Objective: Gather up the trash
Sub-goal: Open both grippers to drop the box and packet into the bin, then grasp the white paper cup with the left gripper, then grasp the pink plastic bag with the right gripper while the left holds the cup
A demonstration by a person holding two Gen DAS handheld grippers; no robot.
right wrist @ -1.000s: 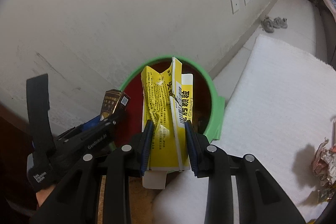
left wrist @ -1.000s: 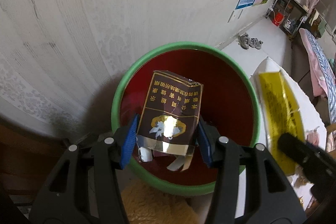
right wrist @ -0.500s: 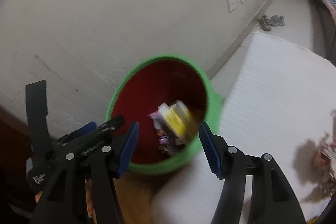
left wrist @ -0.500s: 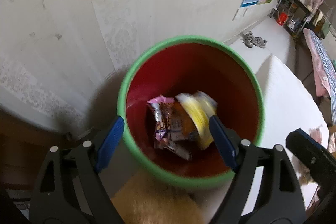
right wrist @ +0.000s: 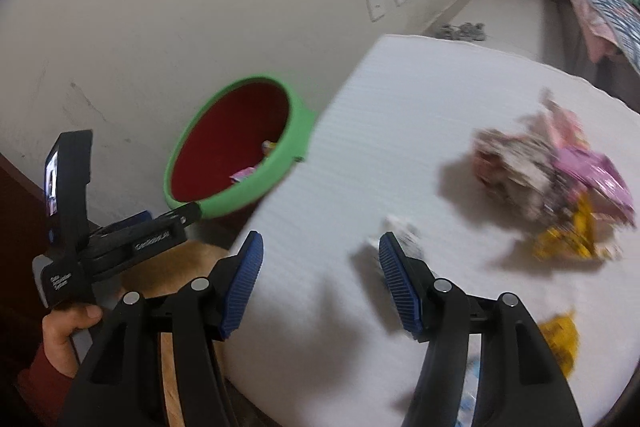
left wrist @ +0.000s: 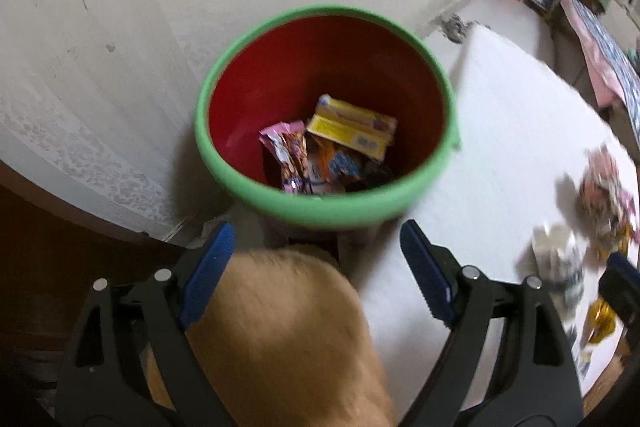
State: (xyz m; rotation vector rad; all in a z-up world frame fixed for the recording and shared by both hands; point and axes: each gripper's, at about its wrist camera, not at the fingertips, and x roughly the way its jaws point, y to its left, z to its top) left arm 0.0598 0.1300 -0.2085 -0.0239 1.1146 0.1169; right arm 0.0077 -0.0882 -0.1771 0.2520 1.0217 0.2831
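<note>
A red bin with a green rim stands on the floor by the wall; it also shows in the right wrist view. Inside lie a yellow box and several wrappers. My left gripper is open and empty, just short of the bin's near rim. My right gripper is open and empty over the white table. A pile of crumpled wrappers lies on the table to its right, and a small white crumpled piece lies by its right finger.
A tan fuzzy object fills the space under my left gripper. Loose yellow wrappers lie near the table's front edge. The left gripper body and the hand that holds it show at lower left. A plain wall stands behind the bin.
Both grippers opened and dropped the brown pack and the yellow box into the bin. Both then pulled back; the right one swung right over the table.
</note>
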